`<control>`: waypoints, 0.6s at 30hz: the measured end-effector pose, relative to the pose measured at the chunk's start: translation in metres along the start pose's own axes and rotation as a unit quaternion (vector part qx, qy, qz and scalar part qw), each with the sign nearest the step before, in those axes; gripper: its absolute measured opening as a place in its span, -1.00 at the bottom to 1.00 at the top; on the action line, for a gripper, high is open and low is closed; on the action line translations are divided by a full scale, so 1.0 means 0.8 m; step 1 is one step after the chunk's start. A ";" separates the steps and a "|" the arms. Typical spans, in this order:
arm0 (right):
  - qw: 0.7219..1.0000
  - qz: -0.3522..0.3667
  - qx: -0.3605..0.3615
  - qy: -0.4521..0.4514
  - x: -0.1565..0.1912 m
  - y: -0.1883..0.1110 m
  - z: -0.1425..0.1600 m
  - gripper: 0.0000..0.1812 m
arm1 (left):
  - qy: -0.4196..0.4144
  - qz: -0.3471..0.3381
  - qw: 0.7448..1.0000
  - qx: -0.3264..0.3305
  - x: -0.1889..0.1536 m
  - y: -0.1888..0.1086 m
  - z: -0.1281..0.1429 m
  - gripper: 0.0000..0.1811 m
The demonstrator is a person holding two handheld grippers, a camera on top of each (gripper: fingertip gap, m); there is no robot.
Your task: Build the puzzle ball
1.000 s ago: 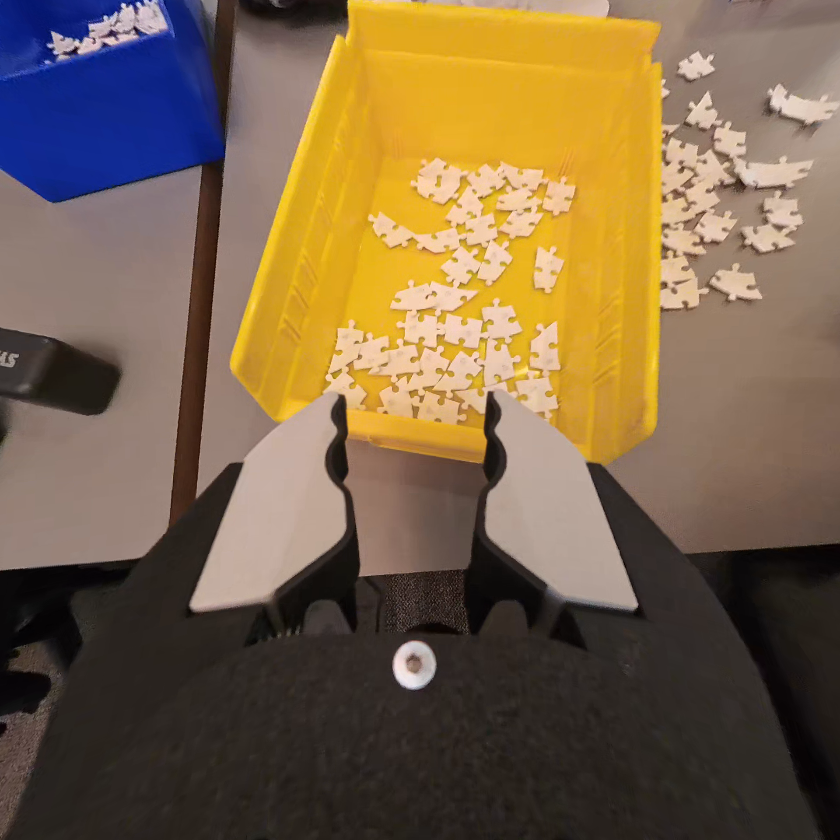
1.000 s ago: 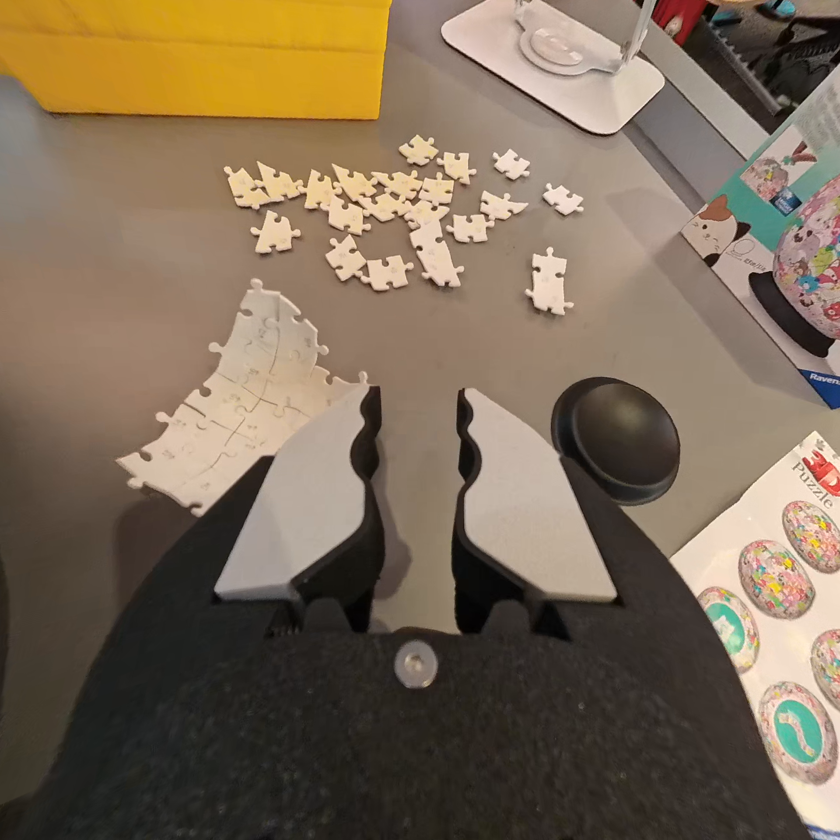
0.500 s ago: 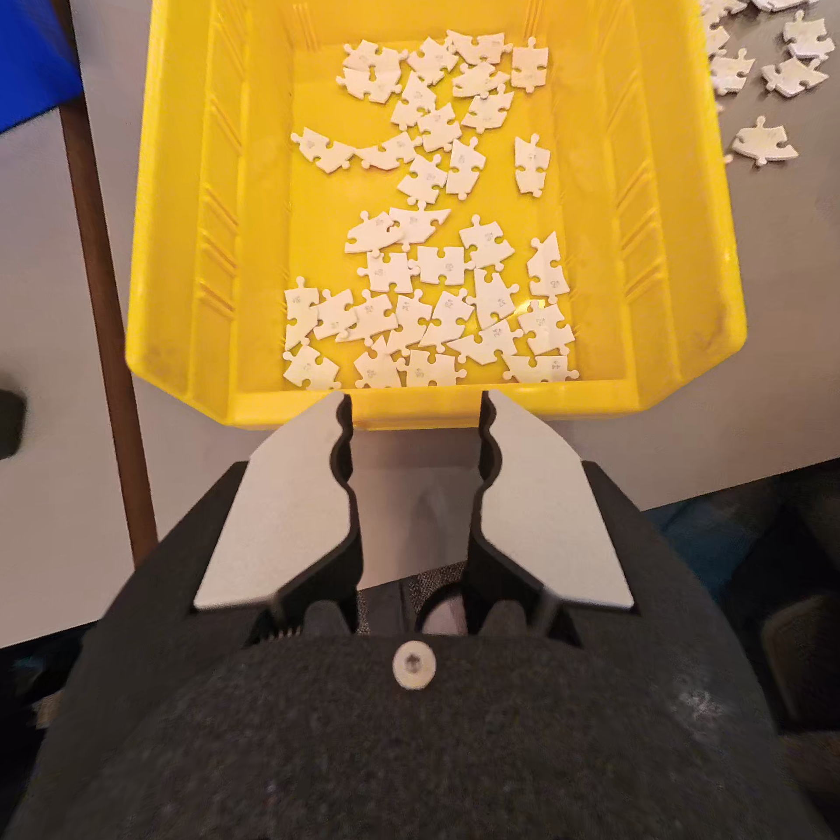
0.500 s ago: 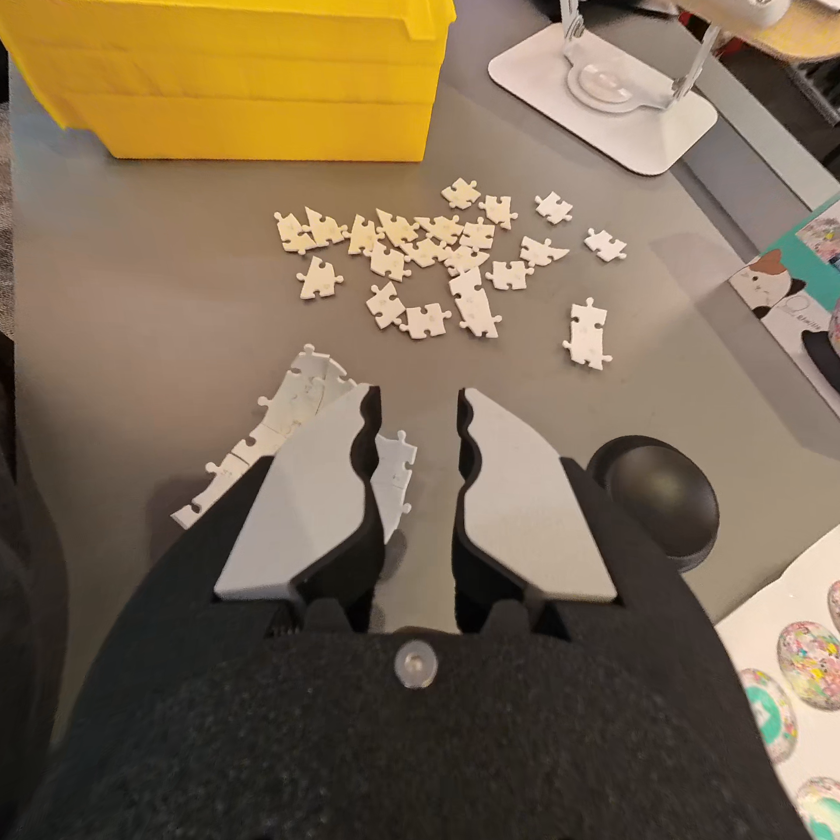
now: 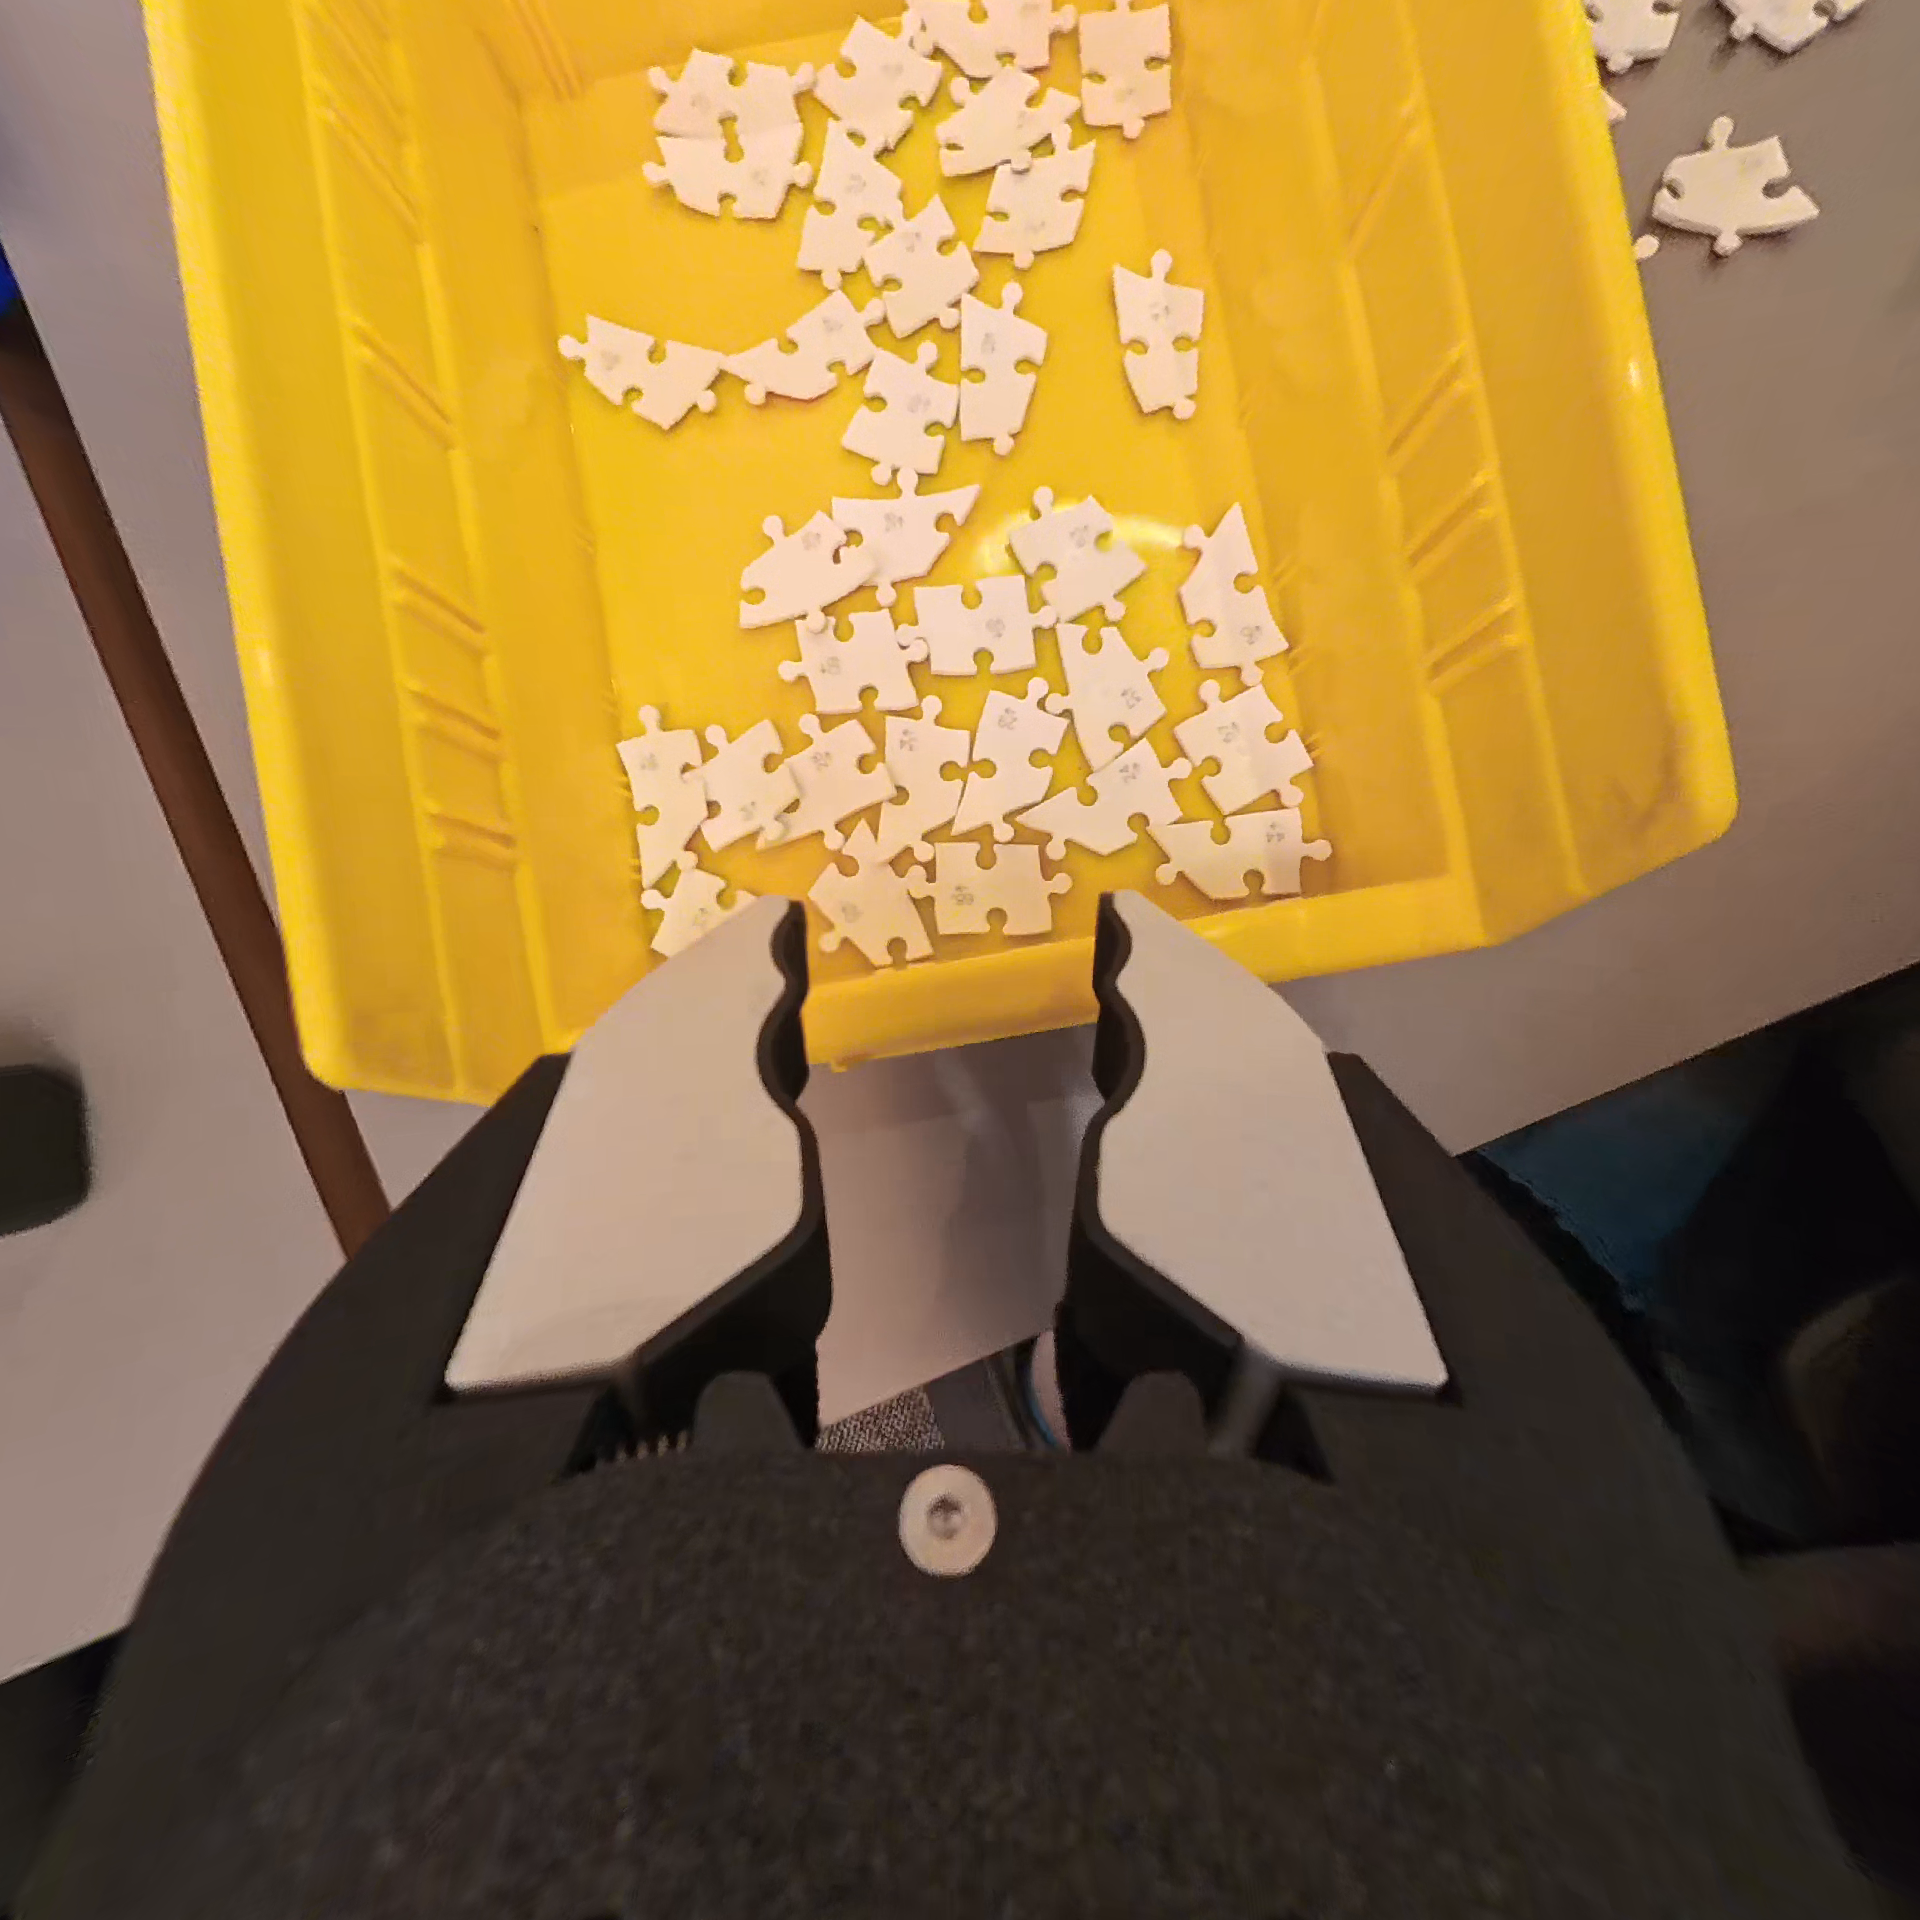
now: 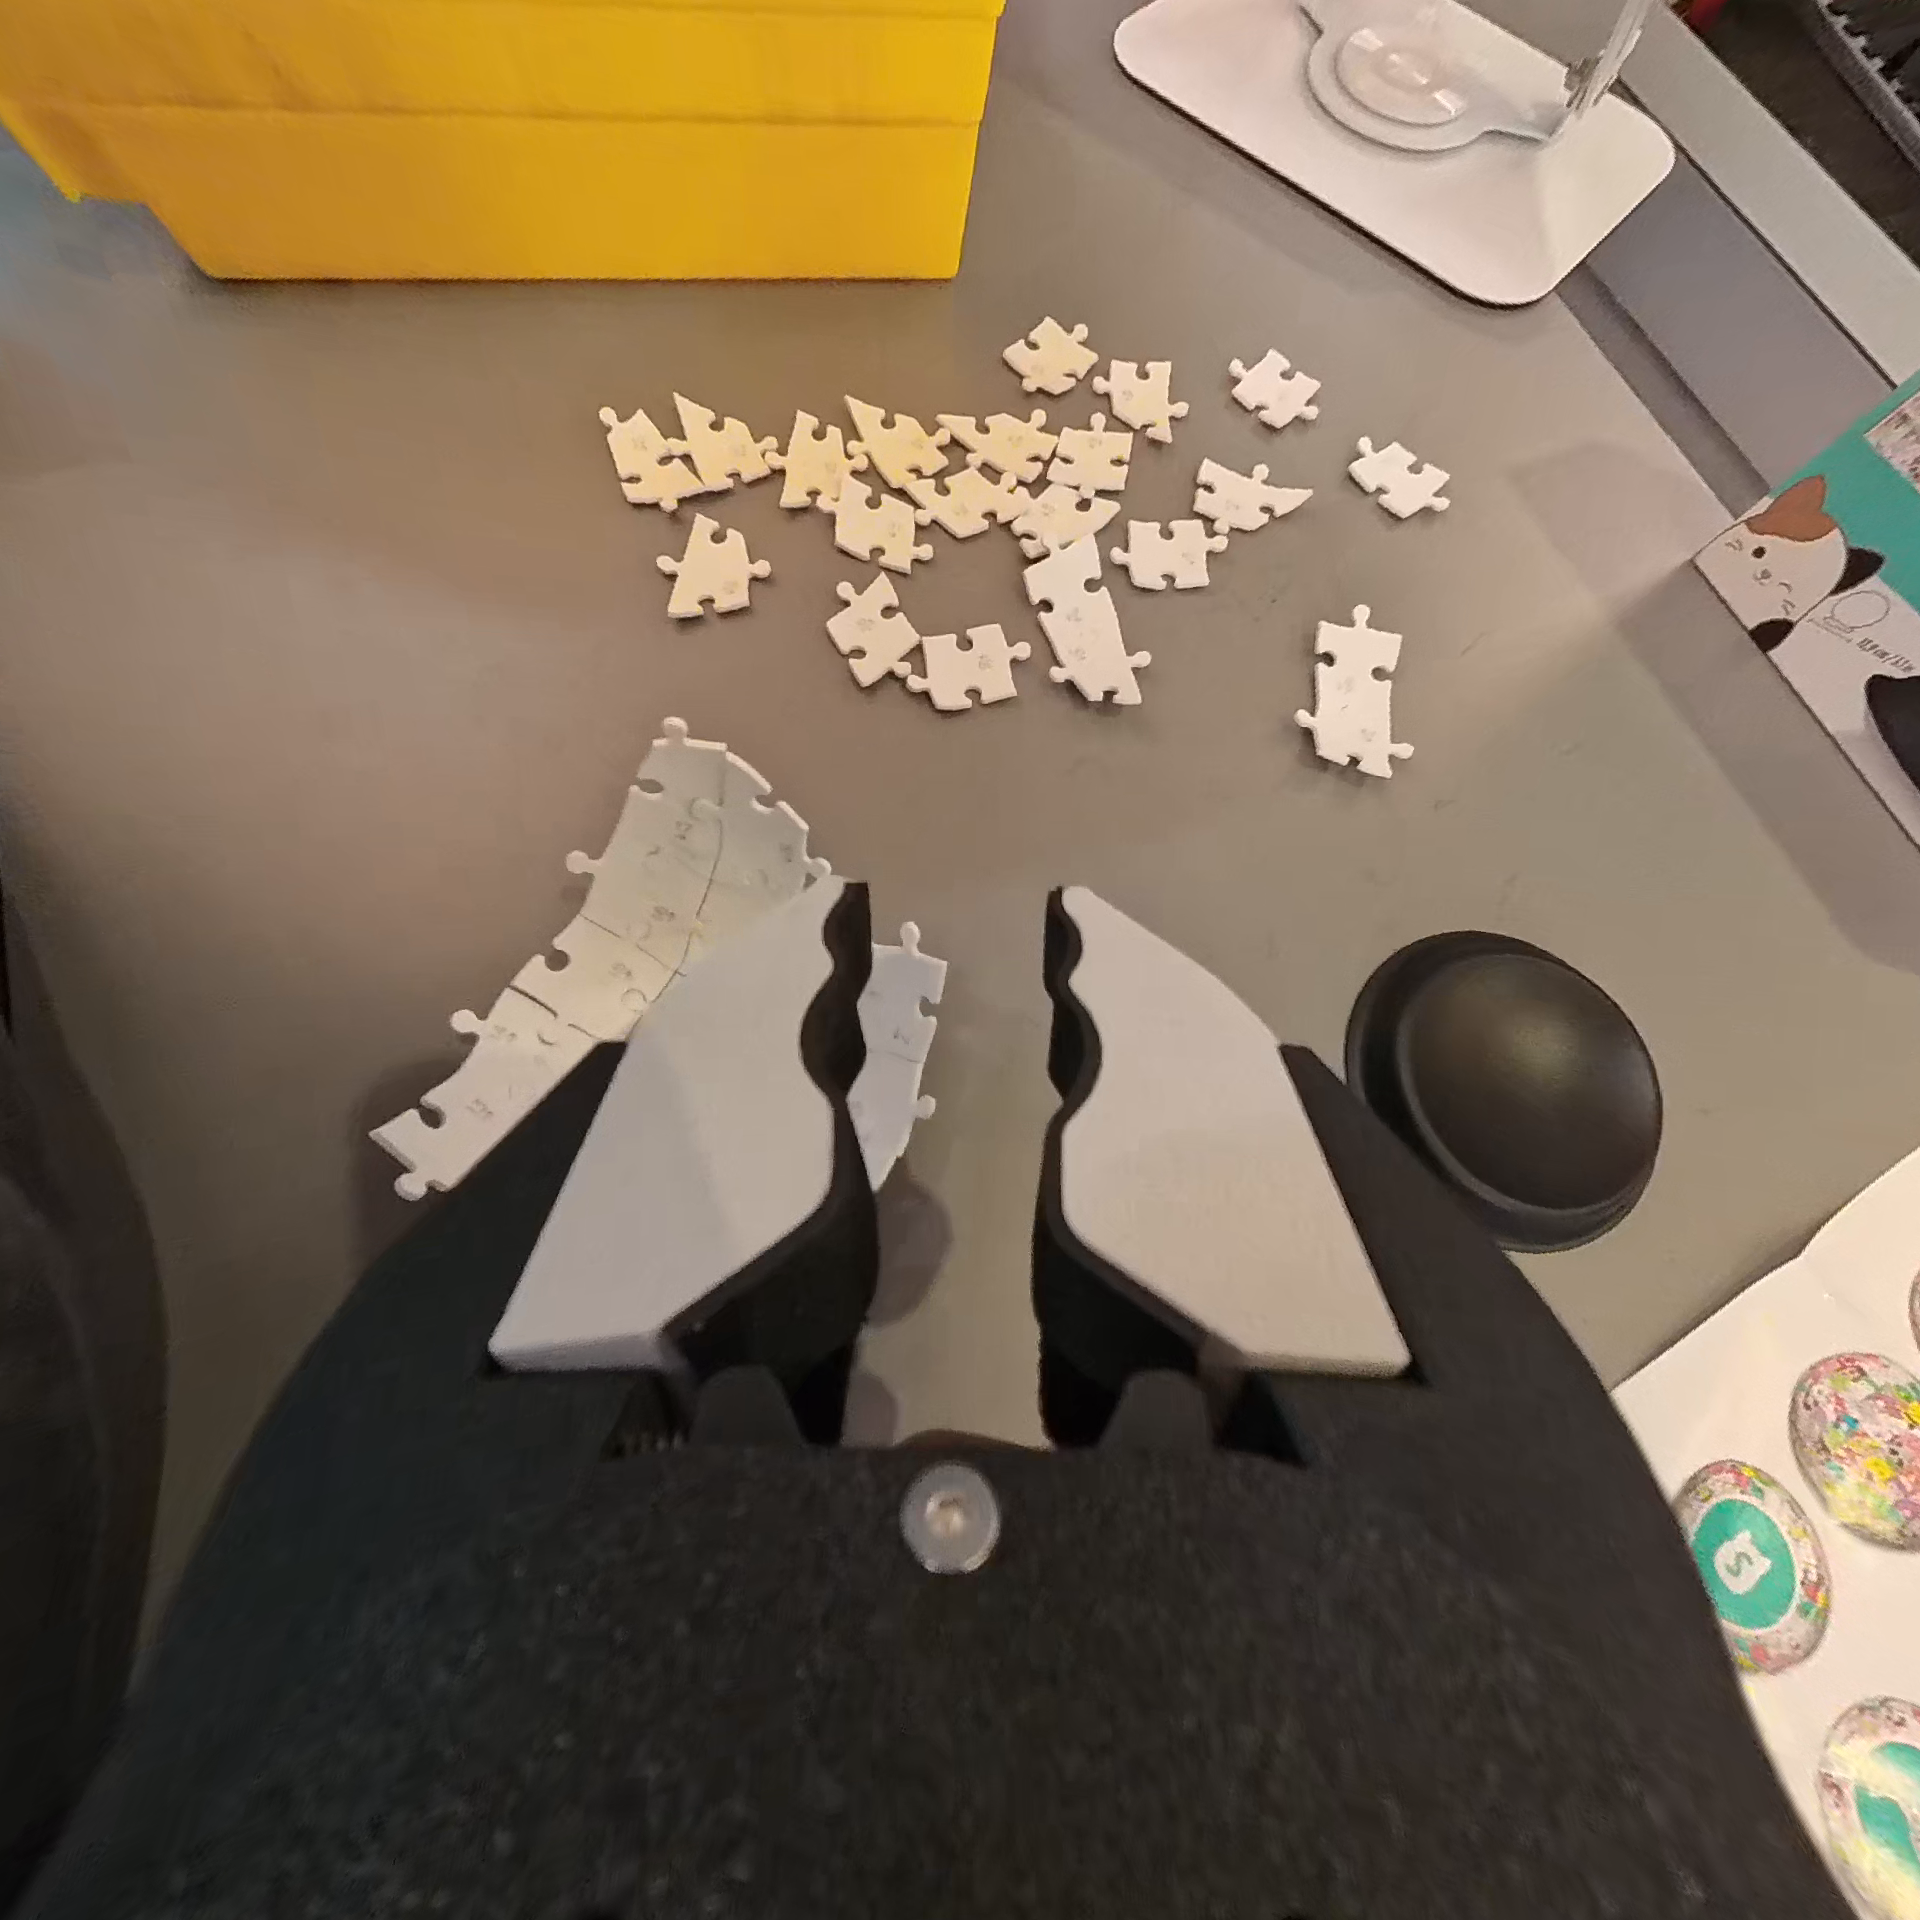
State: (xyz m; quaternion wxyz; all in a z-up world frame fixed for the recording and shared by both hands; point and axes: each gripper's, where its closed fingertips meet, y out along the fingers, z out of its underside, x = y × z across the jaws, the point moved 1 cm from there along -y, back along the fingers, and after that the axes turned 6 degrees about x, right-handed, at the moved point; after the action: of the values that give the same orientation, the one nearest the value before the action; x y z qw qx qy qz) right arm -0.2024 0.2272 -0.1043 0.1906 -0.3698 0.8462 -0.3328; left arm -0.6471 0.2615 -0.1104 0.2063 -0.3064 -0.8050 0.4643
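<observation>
pieces (image 5: 987,883) lie in the yellow bin (image 5: 343,623) just ahead of the left gripper (image 5: 945,925), both grippers' jaws spread and empty.

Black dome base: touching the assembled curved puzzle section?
Apart. In the right wrist view the black dome base sits right of the open right gripper; the assembled curved puzzle section lies left.

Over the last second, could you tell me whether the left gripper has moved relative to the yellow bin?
Yes. The left gripper has moved forward toward the yellow bin; its open fingertips now overlap the bin's near rim.
</observation>
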 end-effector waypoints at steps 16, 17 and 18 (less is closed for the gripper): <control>0.999 0.021 0.011 0.021 -0.015 -0.010 0.012 -0.65 | 0.092 0.071 0.992 0.044 -0.009 0.025 -0.020 -0.50; 0.999 0.023 0.012 0.025 -0.016 -0.011 0.014 -0.65 | 0.093 0.071 0.992 0.045 -0.007 0.026 -0.021 -0.50; 0.999 0.024 0.013 0.028 -0.017 -0.012 0.017 -0.65 | 0.094 0.071 0.992 0.047 -0.005 0.027 -0.022 -0.50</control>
State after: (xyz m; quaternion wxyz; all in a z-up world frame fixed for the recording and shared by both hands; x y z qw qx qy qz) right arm -0.1812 0.2272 -0.1059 0.1798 -0.3378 0.8553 -0.3493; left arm -0.6265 0.2777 -0.1211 0.2620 -0.3953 -0.7353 0.4841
